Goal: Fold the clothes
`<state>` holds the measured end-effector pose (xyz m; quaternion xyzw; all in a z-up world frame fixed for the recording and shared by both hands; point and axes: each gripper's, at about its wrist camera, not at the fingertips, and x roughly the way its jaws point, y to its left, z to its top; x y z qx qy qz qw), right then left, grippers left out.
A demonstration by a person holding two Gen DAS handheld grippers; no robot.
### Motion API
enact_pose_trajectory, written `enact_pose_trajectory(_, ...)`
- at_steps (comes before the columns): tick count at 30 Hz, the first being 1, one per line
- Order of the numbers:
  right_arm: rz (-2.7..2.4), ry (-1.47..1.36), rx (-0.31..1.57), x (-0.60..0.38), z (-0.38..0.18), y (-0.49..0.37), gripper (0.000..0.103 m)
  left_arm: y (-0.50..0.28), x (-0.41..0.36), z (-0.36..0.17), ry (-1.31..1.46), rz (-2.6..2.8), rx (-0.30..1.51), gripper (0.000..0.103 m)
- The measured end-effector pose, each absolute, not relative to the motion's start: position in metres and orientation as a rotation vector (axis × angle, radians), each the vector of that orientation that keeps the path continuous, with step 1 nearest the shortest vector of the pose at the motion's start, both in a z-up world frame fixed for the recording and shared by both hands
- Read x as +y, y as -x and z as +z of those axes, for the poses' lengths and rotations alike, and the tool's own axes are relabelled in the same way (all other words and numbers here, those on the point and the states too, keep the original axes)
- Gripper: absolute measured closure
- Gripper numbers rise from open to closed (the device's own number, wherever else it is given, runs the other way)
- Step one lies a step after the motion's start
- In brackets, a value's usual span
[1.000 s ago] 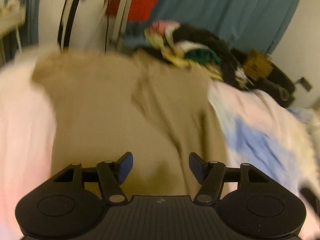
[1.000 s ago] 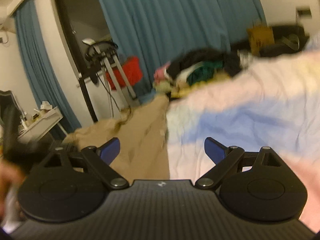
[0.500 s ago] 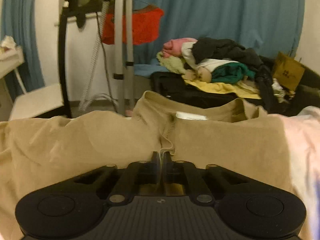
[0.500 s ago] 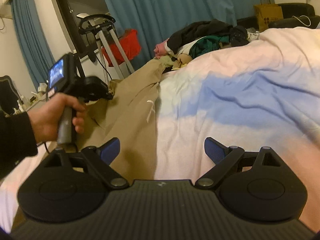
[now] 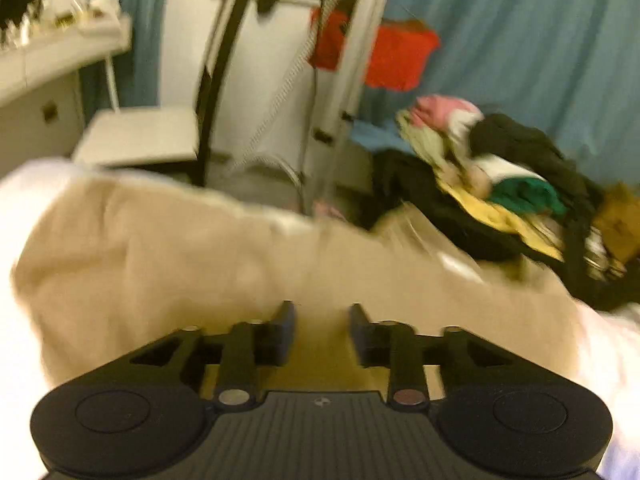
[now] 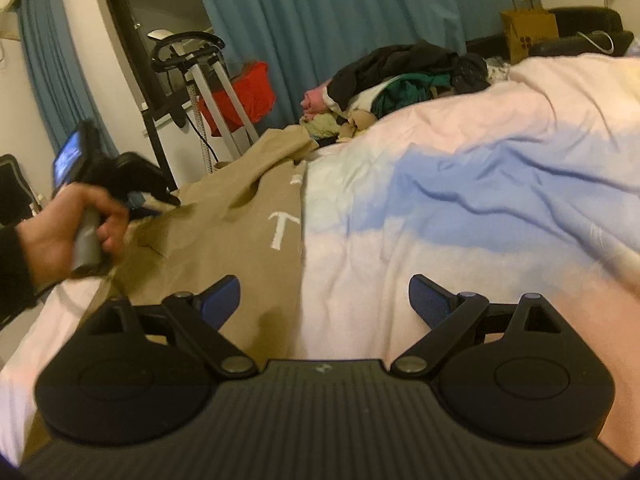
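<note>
A single tan garment (image 6: 224, 236) lies flattened along the left part of the bed (image 6: 460, 200), on a pink, white and blue bedspread. It is plain tan cloth with soft creases, one white T-shaped mark (image 6: 283, 229) and a smaller white mark farther up near its right edge. Its long axis runs from the near edge of the bed to the far edge, where its far end rises to a point near the heap of clothes (image 6: 400, 80). Its right edge is straight and lies along that axis.

In the blurred left wrist view the same garment (image 5: 200, 264) spreads across the frame under the left gripper (image 5: 322, 330), whose jaws stand a little apart with nothing between them. In the right wrist view the left hand (image 6: 68, 232) holds that gripper (image 6: 160, 204) with its tips at the garment's left side; whether they touch the cloth I cannot tell.

The right gripper (image 6: 324, 300) has its jaws spread wide and empty, the left finger (image 6: 222, 300) over the tan cloth, the other over the bedspread.

There are two grippers and one heap of mixed clothes beyond the bed.
</note>
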<state>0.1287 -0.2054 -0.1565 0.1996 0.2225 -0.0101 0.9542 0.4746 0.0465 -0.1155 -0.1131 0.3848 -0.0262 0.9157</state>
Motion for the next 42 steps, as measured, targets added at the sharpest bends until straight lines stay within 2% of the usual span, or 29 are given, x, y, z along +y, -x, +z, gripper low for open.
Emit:
enact_pose_trajectory(6,0.009,-0.404,0.431,-0.202,-0.145,-0.123,0.010,-0.314,0.066,-0.093,0.286,-0.275,0.880,0.046)
enact_pose_trajectory(13,0.047,-0.396,0.362,-0.191,-0.111,-0.080,0.010,-0.164,0.077,-0.143,0.553,-0.423,1.159,0.049)
enact_pose_trajectory(17,0.034,-0.379,0.339,-0.182,-0.096,-0.050,0.010,-0.127,0.077,-0.158,0.563,-0.481,1.197,0.050)
enact_pose_trajectory(22,0.041,-0.387,0.337,-0.172,-0.086,-0.026,0.010,-0.122,0.070,-0.179,0.662,-0.621,1.290,0.050)
enact_pose_trajectory(29,0.043,-0.304,0.306,-0.155,-0.083,-0.013,0.010,-0.118,0.072,-0.179,0.693,-0.635,1.279,0.051)
enact_pose_trajectory(31,0.048,-0.301,0.302,-0.154,-0.082,-0.013,0.010,-0.115,0.075,-0.178,0.698,-0.625,1.272,0.054)
enact_pose_trajectory(32,0.050,-0.301,0.300,-0.154,-0.082,-0.012,0.010,-0.114,0.076,-0.178,0.700,-0.620,1.269,0.064)
enact_pose_trajectory(33,0.049,-0.302,0.298,-0.154,-0.082,-0.012,0.010,-0.112,0.077,-0.177,0.702,-0.615,1.265,0.079)
enact_pose_trajectory(34,0.049,-0.303,0.297,-0.154,-0.082,-0.012,0.010,-0.111,0.078,-0.176,0.705,-0.610,1.262,0.087)
enact_pose_trajectory(35,0.048,-0.304,0.295,-0.155,-0.081,-0.012,0.010,-0.110,0.079,-0.176,0.707,-0.605,1.258,0.100)
enact_pose_trajectory(38,0.044,-0.302,0.290,-0.154,-0.080,-0.011,0.010,-0.104,0.083,-0.173,0.696,-0.583,1.245,0.101)
enact_pose_trajectory(42,0.031,-0.278,0.298,-0.153,-0.080,-0.014,0.010,-0.081,0.093,-0.156,0.544,-0.500,1.204,0.099)
